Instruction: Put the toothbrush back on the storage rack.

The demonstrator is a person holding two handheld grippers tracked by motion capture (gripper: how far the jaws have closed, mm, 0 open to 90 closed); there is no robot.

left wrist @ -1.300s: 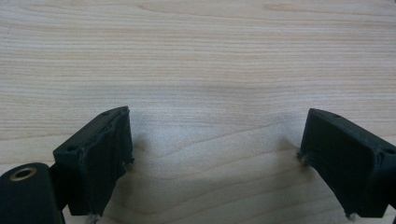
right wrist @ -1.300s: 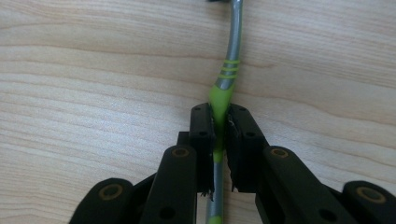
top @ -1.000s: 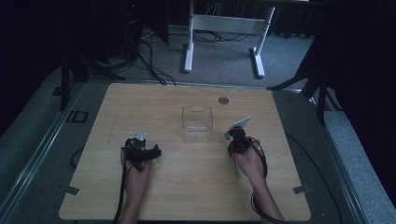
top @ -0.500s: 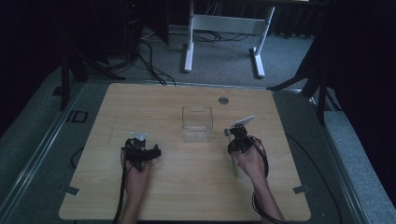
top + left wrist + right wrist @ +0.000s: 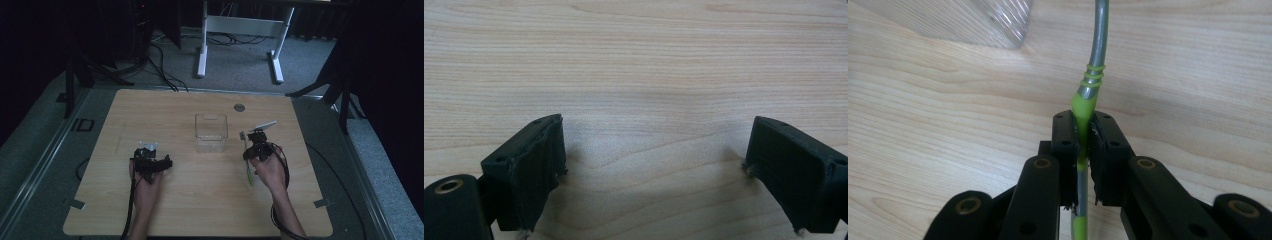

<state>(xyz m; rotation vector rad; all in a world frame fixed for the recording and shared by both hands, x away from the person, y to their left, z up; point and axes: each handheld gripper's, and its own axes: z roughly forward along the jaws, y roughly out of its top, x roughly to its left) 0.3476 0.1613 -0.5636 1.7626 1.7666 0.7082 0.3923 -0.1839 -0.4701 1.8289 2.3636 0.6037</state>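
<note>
Green-and-grey toothbrush (image 5: 1091, 85) now sits lifted off the table (image 5: 200, 210), clamped in the right gripper (image 5: 1083, 145) beside the clear box (image 5: 211, 131); left gripper (image 5: 651, 165) gapes wide, idle; drop-in looks next.

A box (image 5: 211, 132) stands on the worktop (image 5: 150, 107) about midway between its left and right edges, a little nearer the far edge than the near one, and a small disc (image 5: 239, 107) lies behind it to the right, close to the far edge. The right claw (image 5: 248, 150) sits just right of the box and nearer the near edge, with a toothbrush (image 5: 247, 167) between its jaws, its head end by the box's right wall and its handle running back toward the near edge. The left claw (image 5: 149, 149) rests on the worktop left of the box, about level with the right one, with bare worktop between its jaws.
</note>
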